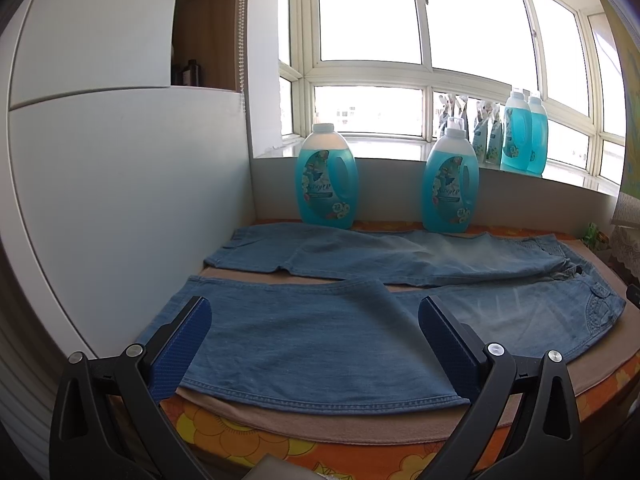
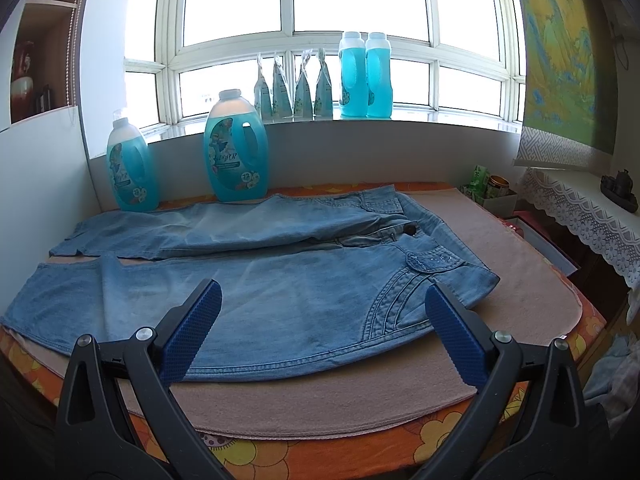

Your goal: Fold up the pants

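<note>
Both the left claw (image 1: 314,344) and right claw (image 2: 322,330) gape wide, empty, above the faded blue denim pants (image 2: 256,280). A pinch catching only the top layer would likely drag the leg askew toward the blue detergent bottles (image 2: 236,148).

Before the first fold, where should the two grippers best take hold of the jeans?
Probably along the near leg's front edge: the left gripper at the hem, the right gripper at the waist side. The jeans lie flat and that edge is free.

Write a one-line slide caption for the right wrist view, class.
Open right gripper poised over the waist end of blue jeans spread flat on a beige mat.
</note>
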Tool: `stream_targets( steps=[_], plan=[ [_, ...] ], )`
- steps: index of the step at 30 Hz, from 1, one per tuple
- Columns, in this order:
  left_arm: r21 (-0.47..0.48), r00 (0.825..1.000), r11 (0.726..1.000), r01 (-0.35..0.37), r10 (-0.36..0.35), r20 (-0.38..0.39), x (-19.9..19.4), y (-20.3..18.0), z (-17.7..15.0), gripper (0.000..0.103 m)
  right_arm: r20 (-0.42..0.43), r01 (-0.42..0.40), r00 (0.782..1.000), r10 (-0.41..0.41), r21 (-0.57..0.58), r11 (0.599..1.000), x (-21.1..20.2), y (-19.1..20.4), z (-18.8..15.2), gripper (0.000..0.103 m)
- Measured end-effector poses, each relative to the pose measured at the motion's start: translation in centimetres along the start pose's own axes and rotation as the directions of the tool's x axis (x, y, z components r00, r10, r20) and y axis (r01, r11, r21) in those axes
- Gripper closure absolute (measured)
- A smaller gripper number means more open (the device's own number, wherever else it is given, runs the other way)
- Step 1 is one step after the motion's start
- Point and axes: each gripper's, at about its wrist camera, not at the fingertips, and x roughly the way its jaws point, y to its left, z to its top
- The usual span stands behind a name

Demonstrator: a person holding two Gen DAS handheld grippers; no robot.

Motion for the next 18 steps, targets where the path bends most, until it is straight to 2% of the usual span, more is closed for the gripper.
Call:
stream_targets(
  steps=[18],
  plan=[
    [0.011,1.0,1.0,0.0,0.0,-0.003,0.16,-0.14,0.04,0.0,-0.002,0.0,1.0,0.0,-0.002,1.0,0.15,0.05,0.06,0.0]
  ],
)
